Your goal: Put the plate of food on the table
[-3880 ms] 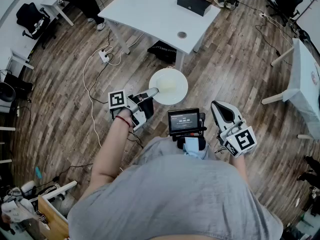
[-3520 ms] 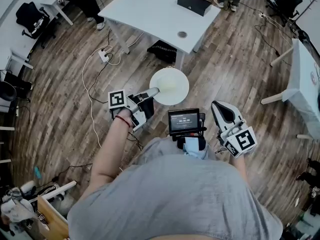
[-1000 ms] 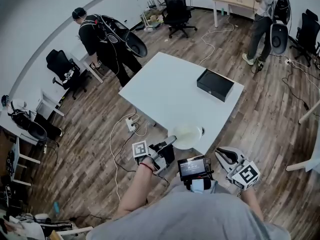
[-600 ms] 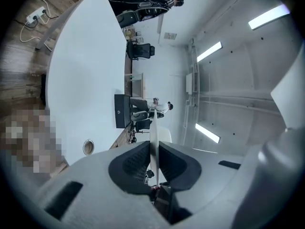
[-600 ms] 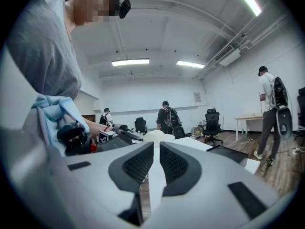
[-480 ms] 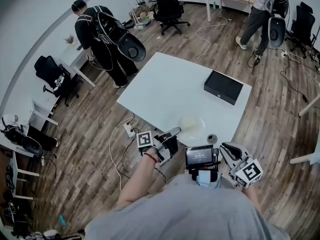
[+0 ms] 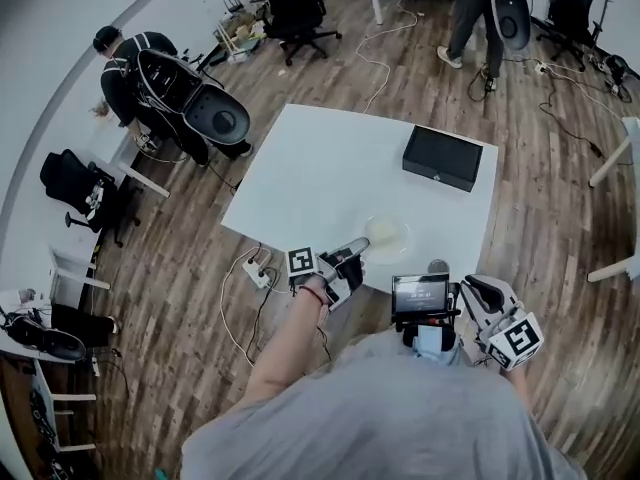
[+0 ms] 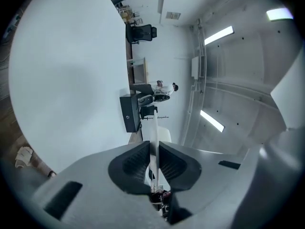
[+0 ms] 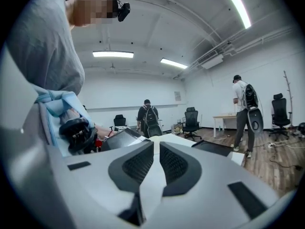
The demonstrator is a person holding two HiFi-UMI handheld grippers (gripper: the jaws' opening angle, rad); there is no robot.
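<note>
Wood-floored open room with a white table (image 7: 320, 168) at its centre: a round white plate (image 7: 388, 233) lies level over the table's near edge, its near-left rim pinched between the jaws of the left gripper (image 7: 352, 251). The right gripper (image 7: 478, 290), at near right, has its jaws almost together on nothing. Probably stiff, smooth and breakable, the plate faces up and has no long axis; gripped by one rim, it must stay flat or the food slides.

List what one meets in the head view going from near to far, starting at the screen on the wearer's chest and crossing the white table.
screen → small round disc → plate → black box → standing person
</note>
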